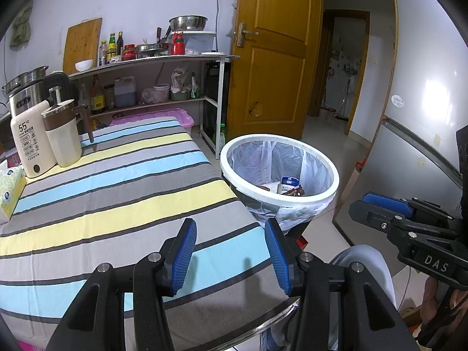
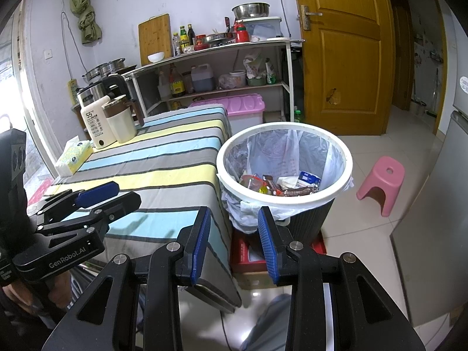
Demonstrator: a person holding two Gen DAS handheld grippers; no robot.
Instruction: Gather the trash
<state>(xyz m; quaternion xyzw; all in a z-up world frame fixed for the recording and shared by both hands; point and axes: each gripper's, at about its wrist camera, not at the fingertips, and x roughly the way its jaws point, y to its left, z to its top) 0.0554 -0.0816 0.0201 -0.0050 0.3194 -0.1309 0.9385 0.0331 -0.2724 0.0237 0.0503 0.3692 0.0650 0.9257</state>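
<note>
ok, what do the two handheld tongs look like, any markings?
Both are matte black plastic linkage frames with silver pivot pins and ribbed blue pads. Left tongs carry white "GenRobot.AI" lettering on the side, seen from the right wrist view. Right tongs show "DAS" in white. No cables visible.

This is a lived-in home kitchen corner. The landmark is a white metal shelf rack against the wall: a steel bowl, sauce bottles and a bamboo cutting board sit on its top, with an oil jug on the shelf below. In front of the rack stands a table under a striped cloth, carrying kettles; right of the rack is a wooden door, and farther right a fridge.
</note>
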